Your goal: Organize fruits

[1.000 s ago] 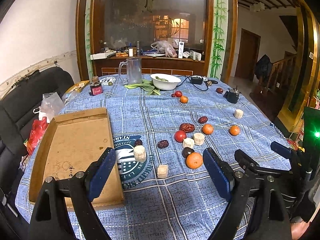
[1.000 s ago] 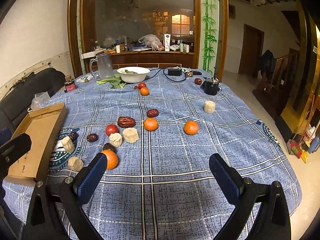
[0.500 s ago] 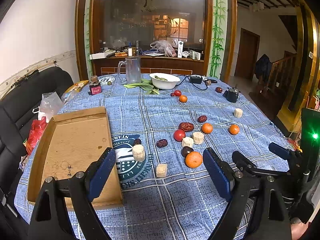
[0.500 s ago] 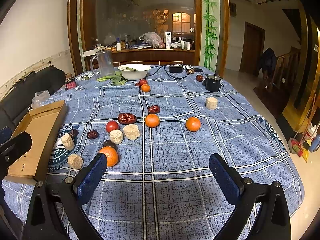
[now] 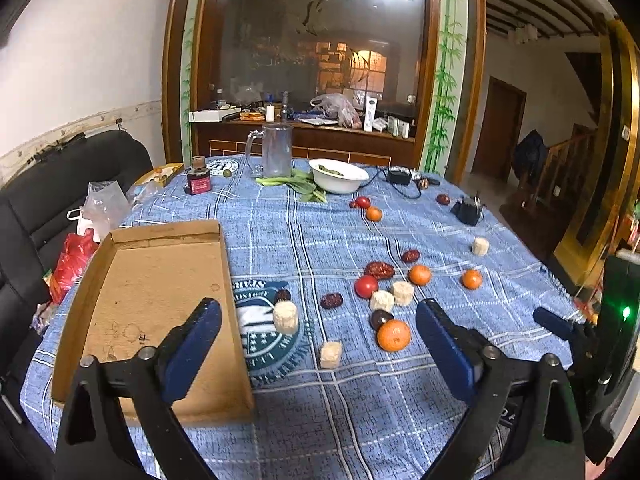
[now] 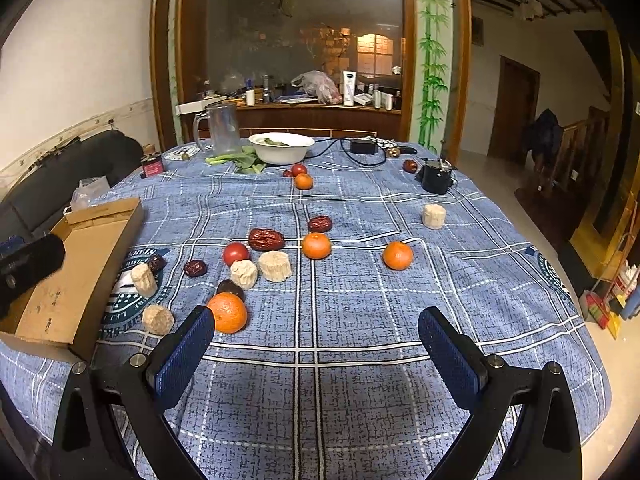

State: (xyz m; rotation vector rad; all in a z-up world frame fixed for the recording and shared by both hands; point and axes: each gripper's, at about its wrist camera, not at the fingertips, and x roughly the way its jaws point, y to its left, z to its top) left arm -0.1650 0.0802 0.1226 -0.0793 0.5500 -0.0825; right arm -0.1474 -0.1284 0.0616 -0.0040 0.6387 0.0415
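Blue checked tablecloth (image 6: 360, 320) covers a round table; fruit and pale cut pieces lie loose across it

Cardboard tray (image 5: 152, 300): shallow, open, nothing in it, at the left edge of the cloth, beside a round printed emblem (image 5: 264, 336)

Near group, centre-left: large orange (image 6: 227, 313) nearest, a dark round fruit (image 6: 230, 288) touching it behind; red tomato (image 6: 236, 254); large wrinkled red date (image 6: 266, 239); two pale cut pieces (image 6: 260, 270) side by side; small dark date (image 6: 195, 268). Two more pale pieces (image 6: 144, 280) (image 6: 158, 320) sit on the emblem, one upright, one lower, with another date (image 6: 157, 263) just behind the upright one

Middle: two oranges (image 6: 317, 245) (image 6: 397, 255) well apart, a date (image 6: 320, 224) behind the first; single pale piece (image 6: 434, 216) farther right

Far side: small orange (image 6: 303, 181) and red fruit (image 6: 299, 169) close together, near a white bowl (image 6: 282, 148) holding greens; clear jug (image 6: 222, 128); leafy greens (image 6: 236, 159); small red jar (image 6: 152, 166); black pot (image 6: 436, 176)

Left gripper (image 5: 320, 348): jaws have just been opening, now spread wide, nothing between the pads, above the cloth with the emblem pieces ahead

Right gripper (image 6: 316, 340): jaws spread wide, holding nothing, over bare cloth; large orange just beyond its left pad
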